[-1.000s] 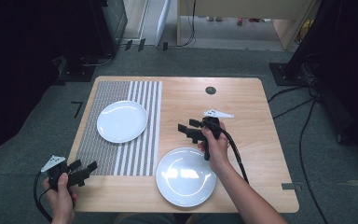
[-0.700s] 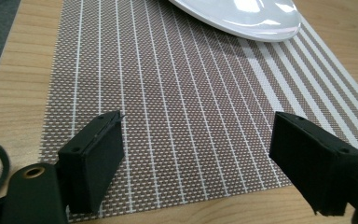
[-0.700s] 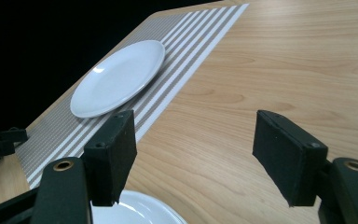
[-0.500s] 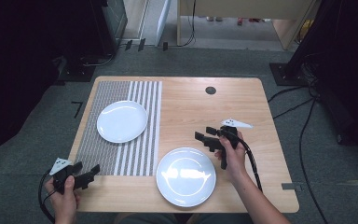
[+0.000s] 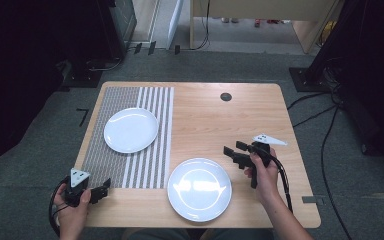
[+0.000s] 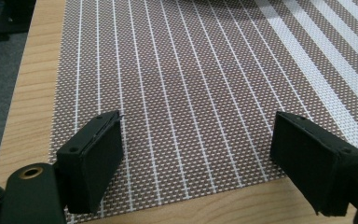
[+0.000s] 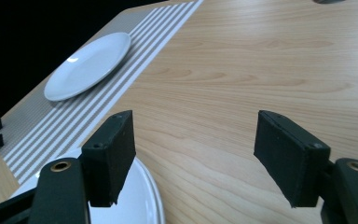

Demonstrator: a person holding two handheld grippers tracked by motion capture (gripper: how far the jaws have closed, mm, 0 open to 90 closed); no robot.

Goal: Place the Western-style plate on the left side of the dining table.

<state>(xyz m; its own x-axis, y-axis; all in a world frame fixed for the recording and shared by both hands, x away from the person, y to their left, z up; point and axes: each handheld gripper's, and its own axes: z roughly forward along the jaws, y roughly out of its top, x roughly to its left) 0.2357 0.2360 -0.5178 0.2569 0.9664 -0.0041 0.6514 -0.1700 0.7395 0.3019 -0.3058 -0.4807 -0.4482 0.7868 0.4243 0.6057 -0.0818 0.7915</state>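
While left tool (image 5: 101,189) turned, right tool (image 5: 234,153) retreated

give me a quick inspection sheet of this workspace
Surface: wooden table with a round dark grommet; striped placemat on its left part.
Job's things: one white plate on the placemat, another white plate on bare wood near the front edge.
Clutter: nothing seen.
Grippers: left gripper at the placemat's front corner, jaws open and empty; right gripper beside the front plate, jaws open and empty.
Cables: one trails from each gripper; more lie on the floor at right.
Surroundings: grey carpet, dark equipment.
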